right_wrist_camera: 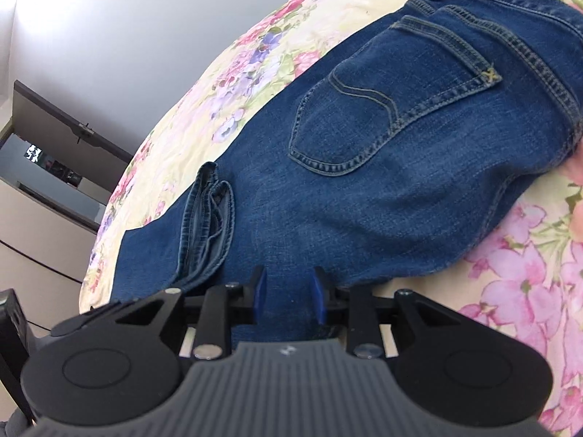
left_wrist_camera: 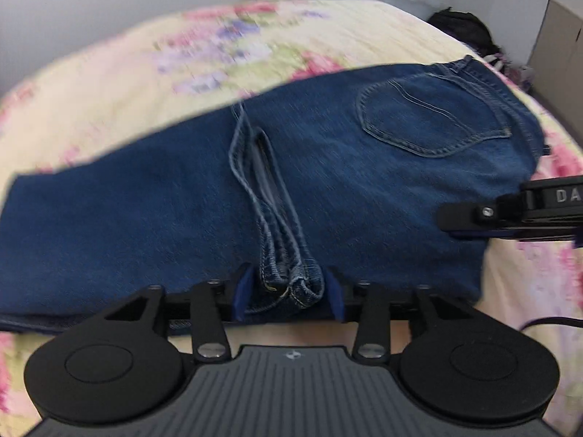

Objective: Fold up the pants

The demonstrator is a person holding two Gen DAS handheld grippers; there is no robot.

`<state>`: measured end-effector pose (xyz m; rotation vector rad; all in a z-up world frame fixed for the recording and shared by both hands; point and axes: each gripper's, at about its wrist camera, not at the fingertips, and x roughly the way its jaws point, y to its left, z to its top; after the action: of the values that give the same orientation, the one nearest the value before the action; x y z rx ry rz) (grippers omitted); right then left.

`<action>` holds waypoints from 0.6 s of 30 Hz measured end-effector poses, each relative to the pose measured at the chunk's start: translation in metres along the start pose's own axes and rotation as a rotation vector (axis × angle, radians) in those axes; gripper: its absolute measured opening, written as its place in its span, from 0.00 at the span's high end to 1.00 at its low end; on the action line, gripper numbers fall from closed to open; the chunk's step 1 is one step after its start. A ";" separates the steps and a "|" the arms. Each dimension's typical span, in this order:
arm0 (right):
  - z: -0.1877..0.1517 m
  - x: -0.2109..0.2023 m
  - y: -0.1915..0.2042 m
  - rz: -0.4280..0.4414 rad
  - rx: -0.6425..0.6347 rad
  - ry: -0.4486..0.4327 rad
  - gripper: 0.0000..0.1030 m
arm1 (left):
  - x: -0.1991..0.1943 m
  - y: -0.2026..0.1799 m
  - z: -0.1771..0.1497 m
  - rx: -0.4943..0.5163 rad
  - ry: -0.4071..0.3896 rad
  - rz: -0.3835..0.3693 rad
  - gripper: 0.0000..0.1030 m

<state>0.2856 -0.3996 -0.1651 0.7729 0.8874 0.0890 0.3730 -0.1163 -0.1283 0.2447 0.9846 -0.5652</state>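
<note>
Blue jeans (left_wrist_camera: 328, 182) lie folded on a floral bedspread (left_wrist_camera: 127, 73), back pocket (left_wrist_camera: 433, 116) up at the right. The leg hems (left_wrist_camera: 269, 196) are folded over across the middle. My left gripper (left_wrist_camera: 289, 293) stands at the near edge with its blue pads on either side of the bunched hems, jaws apart. My right gripper (right_wrist_camera: 288, 296) sits at the near edge of the jeans (right_wrist_camera: 364, 182), pads apart over the denim; it also shows in the left wrist view (left_wrist_camera: 470, 222) at the right. The pocket (right_wrist_camera: 386, 116) lies ahead of it.
The bed's floral cover (right_wrist_camera: 528, 273) extends around the jeans. A dark backpack (left_wrist_camera: 462, 32) and cabinet (left_wrist_camera: 554, 36) stand beyond the bed at the right. A dark dresser (right_wrist_camera: 54, 167) stands at the left. A black cable (left_wrist_camera: 546, 322) runs by the bed edge.
</note>
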 end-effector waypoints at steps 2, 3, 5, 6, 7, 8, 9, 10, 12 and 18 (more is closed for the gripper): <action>-0.001 0.000 0.000 0.024 0.000 0.006 0.73 | -0.003 0.008 -0.003 -0.020 0.013 -0.054 0.49; -0.001 0.001 0.001 0.031 -0.002 0.009 0.73 | -0.006 0.012 -0.003 -0.029 0.016 -0.087 0.50; -0.003 -0.002 0.004 0.047 -0.005 0.010 0.72 | -0.018 0.020 -0.005 -0.027 0.013 -0.156 0.49; -0.001 0.000 0.007 0.060 -0.003 0.011 0.71 | -0.023 0.023 -0.007 -0.025 0.009 -0.176 0.49; -0.001 0.000 0.010 0.073 -0.002 0.012 0.69 | -0.030 0.027 -0.010 -0.020 -0.006 -0.185 0.49; -0.001 -0.001 0.013 0.089 -0.004 0.012 0.67 | -0.037 0.030 -0.012 -0.015 -0.024 -0.176 0.49; -0.002 0.000 0.018 0.106 -0.009 0.014 0.67 | -0.042 0.035 -0.015 -0.013 -0.042 -0.155 0.49; -0.002 0.002 0.023 0.118 -0.015 0.020 0.67 | -0.047 0.041 -0.017 -0.017 -0.062 -0.125 0.49; -0.005 0.010 0.035 0.147 -0.029 0.034 0.67 | -0.058 0.055 -0.022 -0.030 -0.103 -0.043 0.49; -0.005 0.049 0.078 0.208 -0.047 0.096 0.68 | -0.080 0.106 -0.049 -0.236 -0.238 0.195 0.49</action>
<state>0.3318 -0.3212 -0.1493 0.8201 0.8905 0.3316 0.3626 0.0205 -0.0935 0.0592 0.7774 -0.2883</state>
